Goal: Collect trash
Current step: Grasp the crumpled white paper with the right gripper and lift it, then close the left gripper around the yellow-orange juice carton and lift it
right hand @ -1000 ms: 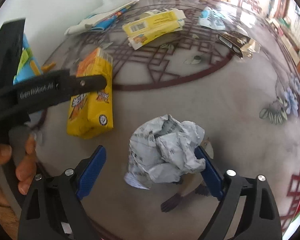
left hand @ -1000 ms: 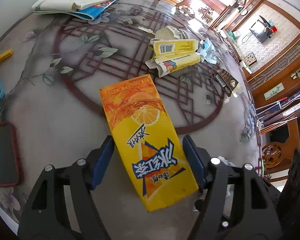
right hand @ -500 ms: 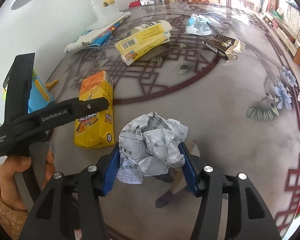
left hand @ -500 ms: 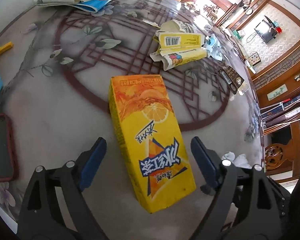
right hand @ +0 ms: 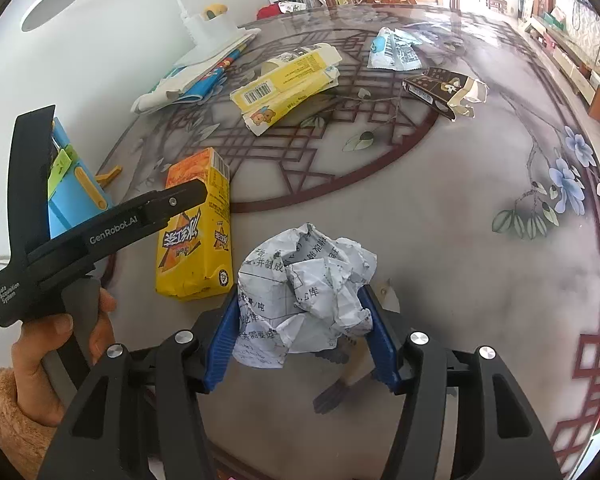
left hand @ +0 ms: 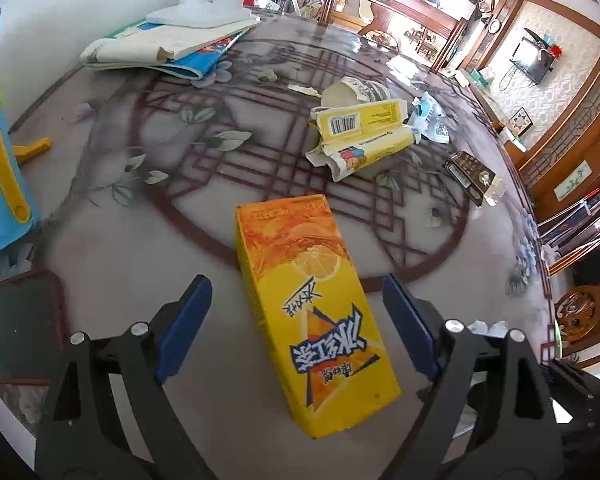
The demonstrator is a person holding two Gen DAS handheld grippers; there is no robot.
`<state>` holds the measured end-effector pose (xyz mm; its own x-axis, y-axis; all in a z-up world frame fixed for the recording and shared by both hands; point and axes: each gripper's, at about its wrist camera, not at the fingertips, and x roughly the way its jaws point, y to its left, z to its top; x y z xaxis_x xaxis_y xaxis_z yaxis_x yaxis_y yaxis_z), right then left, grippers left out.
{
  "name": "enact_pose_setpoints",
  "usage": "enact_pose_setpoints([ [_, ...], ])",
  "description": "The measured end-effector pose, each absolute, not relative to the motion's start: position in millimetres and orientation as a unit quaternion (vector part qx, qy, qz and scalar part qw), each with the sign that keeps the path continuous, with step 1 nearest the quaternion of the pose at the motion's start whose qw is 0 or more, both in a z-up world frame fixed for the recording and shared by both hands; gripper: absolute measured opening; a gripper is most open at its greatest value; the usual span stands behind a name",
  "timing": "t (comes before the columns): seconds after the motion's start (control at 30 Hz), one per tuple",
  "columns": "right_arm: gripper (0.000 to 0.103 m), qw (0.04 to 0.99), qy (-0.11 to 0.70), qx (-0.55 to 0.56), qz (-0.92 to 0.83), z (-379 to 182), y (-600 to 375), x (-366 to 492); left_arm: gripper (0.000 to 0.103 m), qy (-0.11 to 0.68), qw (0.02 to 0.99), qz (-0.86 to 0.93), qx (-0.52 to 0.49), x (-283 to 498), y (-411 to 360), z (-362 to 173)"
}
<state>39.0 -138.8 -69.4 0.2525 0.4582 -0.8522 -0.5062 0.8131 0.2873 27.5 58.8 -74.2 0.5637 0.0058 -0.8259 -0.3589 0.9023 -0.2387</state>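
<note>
While the table is mostly the same mess as a second ago, two things are changed on it, so here's the rundown.

Biggest thing first: the yellow juice carton is let go. A second back it is pinched by the left gripper; now the blue pads are spread wide with clear table showing on both sides of it, so nothing is held there. It's lying flat on the near part of the table, between the open jaws but not touched. That one doesn't count as collected yet.

Next, the crumpled paper ball is grabbed. The right gripper, wide open around it a second ago, is now closed about halfway, with both pads pressed into the sides of the wad. It's held at the near edge of the table, and looks slightly lifted, though that can't be said for sure.

Smaller stuff is left untouched further back: the torn yellow box, the dark packet and the blue-white wrapper.

So probably one piece is secured, and the carton needs re-gripping.
</note>
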Motion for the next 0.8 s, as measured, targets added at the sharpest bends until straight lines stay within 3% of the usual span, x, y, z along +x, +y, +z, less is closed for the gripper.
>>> enact_pose_setpoints([
  [0.8, 0.056, 0.790, 0.531, -0.028, 0.306, -70, -138, 38, 0.091, 0.446, 0.875, 0.068, -0.172, 31, 38, -81],
])
